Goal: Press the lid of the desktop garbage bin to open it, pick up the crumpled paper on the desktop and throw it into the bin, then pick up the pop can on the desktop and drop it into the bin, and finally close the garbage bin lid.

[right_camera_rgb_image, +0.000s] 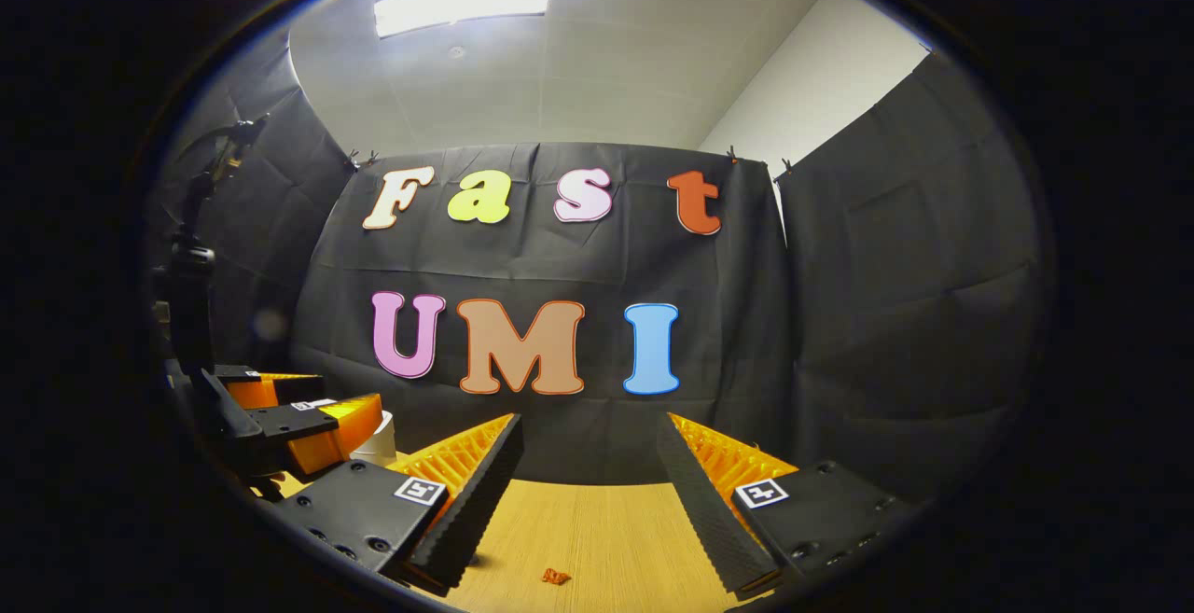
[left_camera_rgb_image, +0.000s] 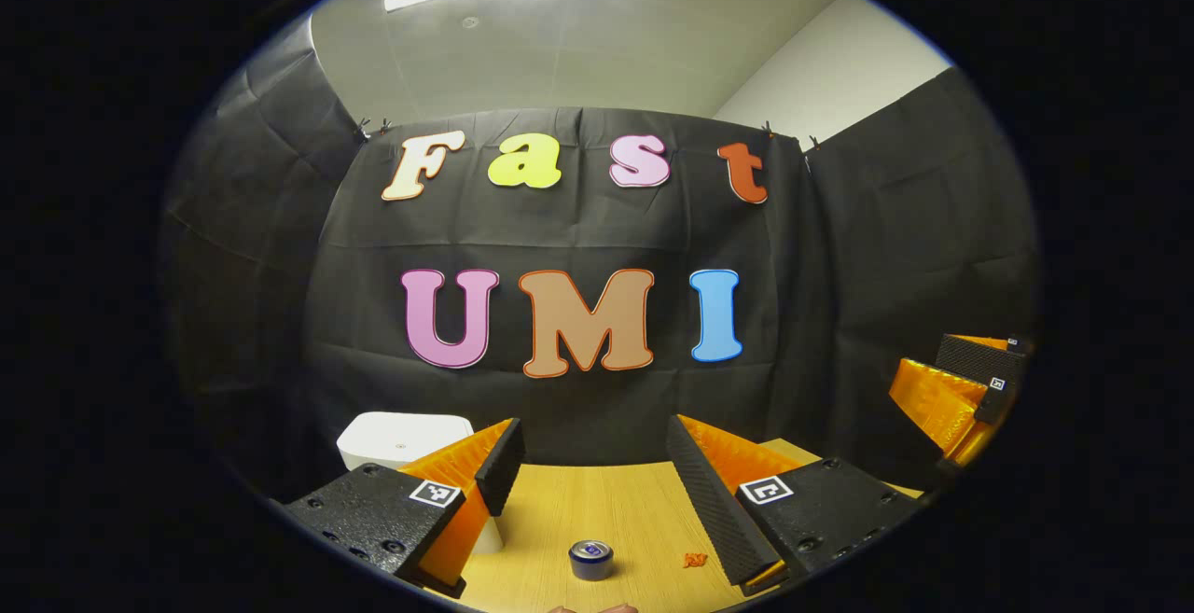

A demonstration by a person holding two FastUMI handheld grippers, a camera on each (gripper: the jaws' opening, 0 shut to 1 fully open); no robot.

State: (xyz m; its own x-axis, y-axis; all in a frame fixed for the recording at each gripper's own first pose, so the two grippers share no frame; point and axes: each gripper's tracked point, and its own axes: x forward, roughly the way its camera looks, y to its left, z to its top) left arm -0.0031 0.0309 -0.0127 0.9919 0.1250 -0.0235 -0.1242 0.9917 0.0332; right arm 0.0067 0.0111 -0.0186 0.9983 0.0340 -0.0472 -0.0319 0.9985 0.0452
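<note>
Between our left tool's spread fingers, we are seeing the small silver-and-blue pop can standing upright on the pale wooden worktop, a crumpled orange paper scrap near it. Our right tool is spread too, empty. Beyond the left finger, the white plastic lidded bin is sitting closed.

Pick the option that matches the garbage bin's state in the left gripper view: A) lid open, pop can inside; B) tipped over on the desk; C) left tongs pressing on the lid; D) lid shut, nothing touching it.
D: the white garbage bin stands upright with its lid flat and shut, behind the open left tongs, and the pop can stands on the desk.
</note>
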